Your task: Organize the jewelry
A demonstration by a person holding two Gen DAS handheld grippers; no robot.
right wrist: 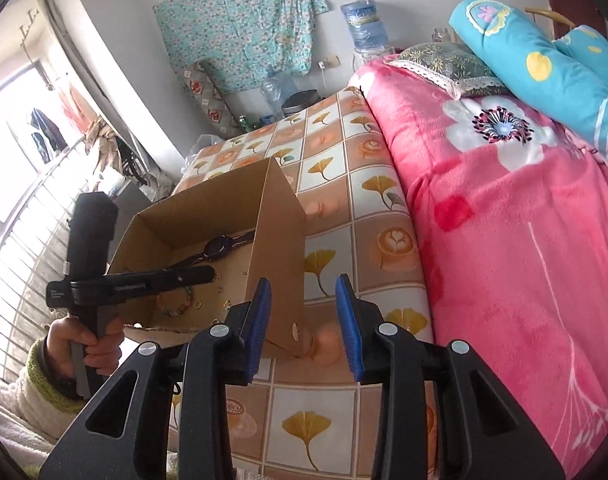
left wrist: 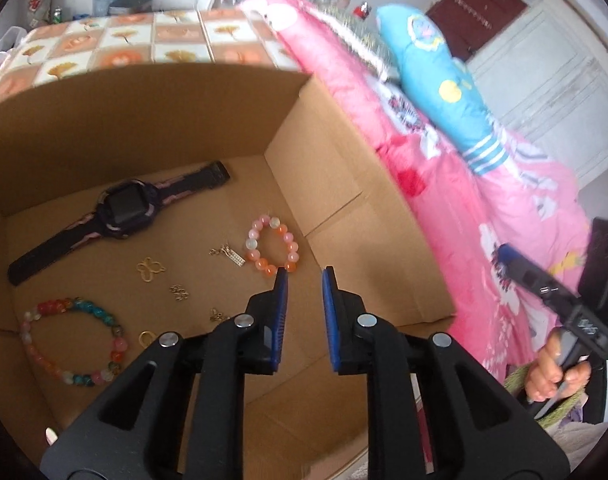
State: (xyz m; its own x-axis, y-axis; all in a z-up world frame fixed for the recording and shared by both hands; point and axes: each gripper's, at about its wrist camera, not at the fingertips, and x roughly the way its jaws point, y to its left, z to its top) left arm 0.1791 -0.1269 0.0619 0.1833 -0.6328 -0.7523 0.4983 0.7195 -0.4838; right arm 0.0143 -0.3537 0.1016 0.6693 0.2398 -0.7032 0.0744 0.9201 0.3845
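Observation:
An open cardboard box (left wrist: 324, 152) stands on a tiled-pattern cloth. On its floor lie a dark watch (left wrist: 123, 210), an orange and pink bead bracelet (left wrist: 271, 246), a multicoloured bead bracelet (left wrist: 73, 344), a gold butterfly charm (left wrist: 151, 270) and several small gold pieces (left wrist: 179, 292). My left gripper (left wrist: 305, 271) hangs inside the box just right of the orange bracelet, open, with nothing between its blue pads. My right gripper (right wrist: 302, 280) stands open and empty outside the box (right wrist: 281, 248), over the cloth. The watch (right wrist: 217, 246) shows there too.
A pink flowered blanket (right wrist: 524, 220) with a blue pillow (right wrist: 544, 64) runs along the right of the cloth (right wrist: 344, 200). Water bottles (right wrist: 362, 24) stand at the far wall. A window rail lies to the left. A hand (right wrist: 99, 344) grips the left tool.

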